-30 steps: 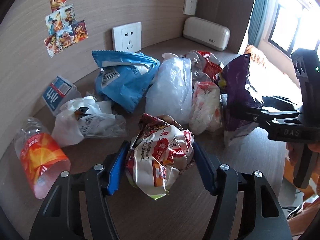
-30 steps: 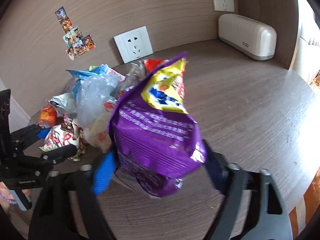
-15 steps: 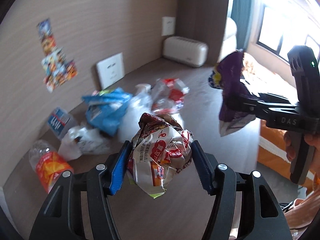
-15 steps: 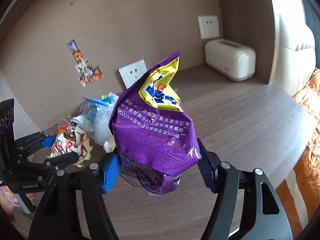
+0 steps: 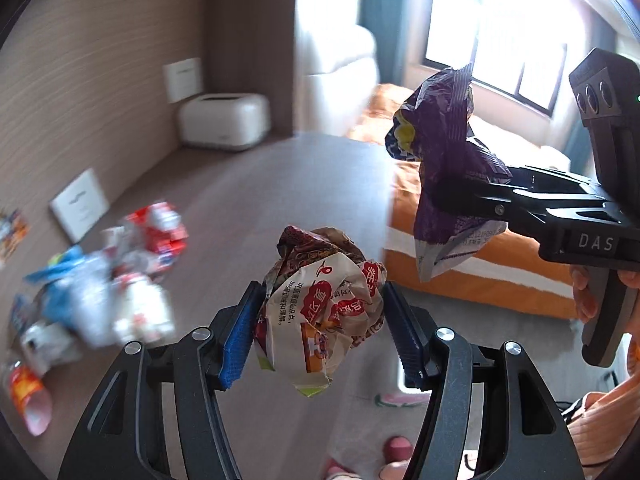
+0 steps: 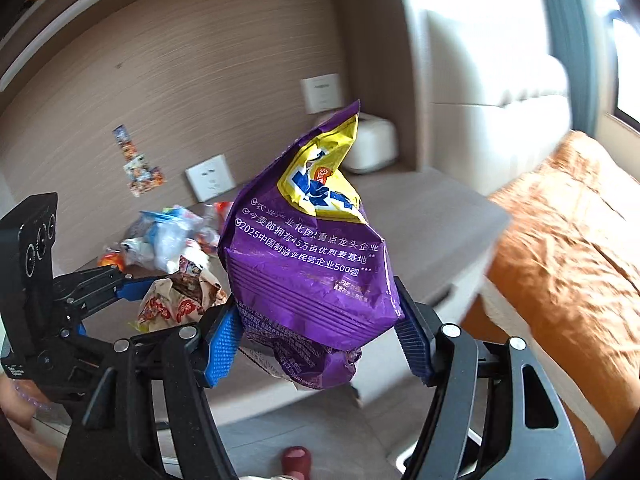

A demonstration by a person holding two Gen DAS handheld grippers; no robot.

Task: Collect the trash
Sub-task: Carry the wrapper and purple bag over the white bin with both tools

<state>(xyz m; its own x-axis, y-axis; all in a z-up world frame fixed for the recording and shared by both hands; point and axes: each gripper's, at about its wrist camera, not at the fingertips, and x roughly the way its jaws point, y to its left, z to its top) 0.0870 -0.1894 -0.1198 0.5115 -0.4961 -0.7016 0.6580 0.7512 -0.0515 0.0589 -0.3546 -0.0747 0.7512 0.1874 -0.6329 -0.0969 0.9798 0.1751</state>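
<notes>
My left gripper (image 5: 320, 332) is shut on a crumpled white and red snack wrapper (image 5: 320, 304), held in the air beyond the desk's edge. It also shows in the right wrist view (image 6: 176, 300). My right gripper (image 6: 320, 332) is shut on a purple snack bag (image 6: 308, 264) with a yellow patch, also held in the air. The purple bag shows in the left wrist view (image 5: 444, 168) at upper right. A pile of trash (image 5: 100, 280) stays on the wooden desk (image 5: 256, 184): blue bag, clear plastic, red wrappers, an orange-labelled bottle (image 5: 28, 396).
A white box-shaped device (image 5: 222, 120) stands at the desk's far end by the wall. Wall sockets (image 6: 210, 178) sit above the desk. A bed with an orange cover (image 6: 560, 240) lies to the right. A red slipper (image 6: 296, 460) is on the floor below.
Both grippers have lifted off the desk with their wrappers and swung right, away from the trash pile toward the bed and floor. Both grips are unchanged.
</notes>
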